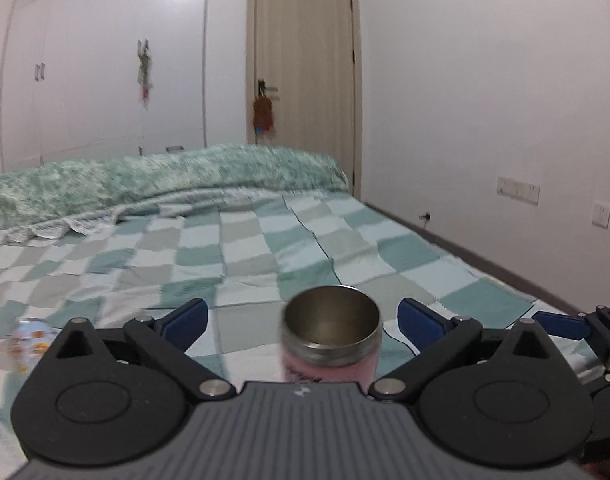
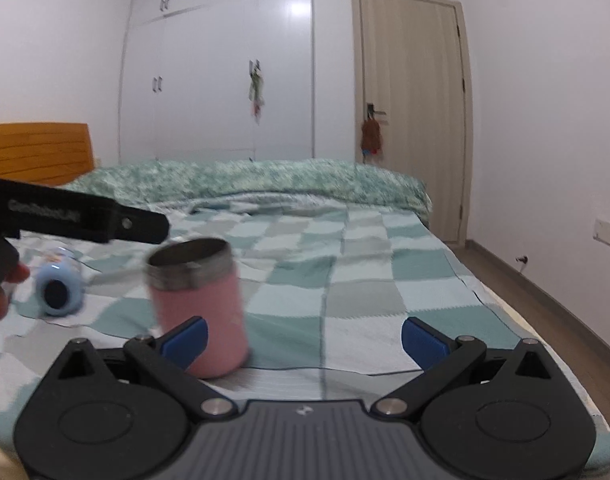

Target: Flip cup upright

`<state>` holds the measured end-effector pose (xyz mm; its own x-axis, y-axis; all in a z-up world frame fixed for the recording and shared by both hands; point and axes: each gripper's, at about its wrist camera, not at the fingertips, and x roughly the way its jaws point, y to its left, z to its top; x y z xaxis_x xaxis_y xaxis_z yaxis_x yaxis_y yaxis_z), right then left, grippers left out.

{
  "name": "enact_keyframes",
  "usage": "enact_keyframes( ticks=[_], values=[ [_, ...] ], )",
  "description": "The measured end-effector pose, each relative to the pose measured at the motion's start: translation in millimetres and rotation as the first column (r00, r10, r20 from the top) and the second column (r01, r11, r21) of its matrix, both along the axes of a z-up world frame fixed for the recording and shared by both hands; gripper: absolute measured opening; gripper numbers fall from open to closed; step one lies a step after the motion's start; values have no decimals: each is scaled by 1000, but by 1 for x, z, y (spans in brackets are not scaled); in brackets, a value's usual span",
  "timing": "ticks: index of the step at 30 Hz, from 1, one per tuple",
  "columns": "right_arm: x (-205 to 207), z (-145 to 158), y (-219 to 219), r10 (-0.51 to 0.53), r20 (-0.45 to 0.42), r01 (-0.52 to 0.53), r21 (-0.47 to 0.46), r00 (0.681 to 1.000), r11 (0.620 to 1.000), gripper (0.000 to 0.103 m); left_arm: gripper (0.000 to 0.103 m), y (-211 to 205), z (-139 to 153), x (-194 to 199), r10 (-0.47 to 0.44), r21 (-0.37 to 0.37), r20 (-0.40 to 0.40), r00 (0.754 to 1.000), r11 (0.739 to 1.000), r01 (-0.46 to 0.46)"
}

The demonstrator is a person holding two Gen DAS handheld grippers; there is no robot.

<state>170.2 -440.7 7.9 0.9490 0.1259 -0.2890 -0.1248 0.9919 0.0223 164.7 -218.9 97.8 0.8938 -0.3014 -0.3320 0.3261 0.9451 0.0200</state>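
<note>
The pink cup (image 2: 201,304) stands mouth up on the bed (image 2: 365,320), slightly tilted and blurred. Both the left gripper (image 1: 303,320) and the right gripper (image 2: 305,340) have released fingers. Best now is to draw back slowly, not brushing it.

cup (image 2: 199,304) upright on bed (image 2: 365,280); 2nd cup (image 2: 59,290) lying to its left

Bed: a bed (image 2: 365,280) spread with a checked cover in teal, grey and pale blue squares.
Far side: a rumpled green patterned quilt (image 2: 265,180) lies along it.
Pink cup (image 2: 201,308): stands on the cover, metal mouth up.
Blue cup (image 2: 59,288): lies on its side, near the pink one.
</note>
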Motion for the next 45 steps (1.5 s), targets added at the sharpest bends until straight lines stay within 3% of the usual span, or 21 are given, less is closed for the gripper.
enact_keyframes(
  ticks=[4, 8, 18, 23, 28, 45],
  values=[
    [-31, 14, 24, 43, 56, -43, -3, 997, 999, 103, 103, 43, 8, -46, 36, -30, 62, 997, 999, -34],
    [-60, 20, 51, 91, 113, -93, 15, 990, 996, 103, 103, 93, 0, -88, 88, -72, 69, 994, 994, -83],
    [-105, -11, 112, 114, 122, -120, 42, 986, 992, 103, 103, 163, -62, -152, 229, -29, 76, 970, 973, -228],
    [-114, -31, 126, 85, 141, -87, 6, 986, 996, 103, 103, 181, -83, -156, 281, -73, 90, 956, 959, -275],
    [-118, -38, 129, 73, 171, -75, 7, 983, 997, 103, 103, 188, -89, -154, 279, -113, 95, 956, 957, -268],
    [-114, -41, 124, 68, 170, -73, 24, 983, 997, 103, 103, 183, -96, -154, 272, -106, 94, 958, 959, -262]
  ],
)
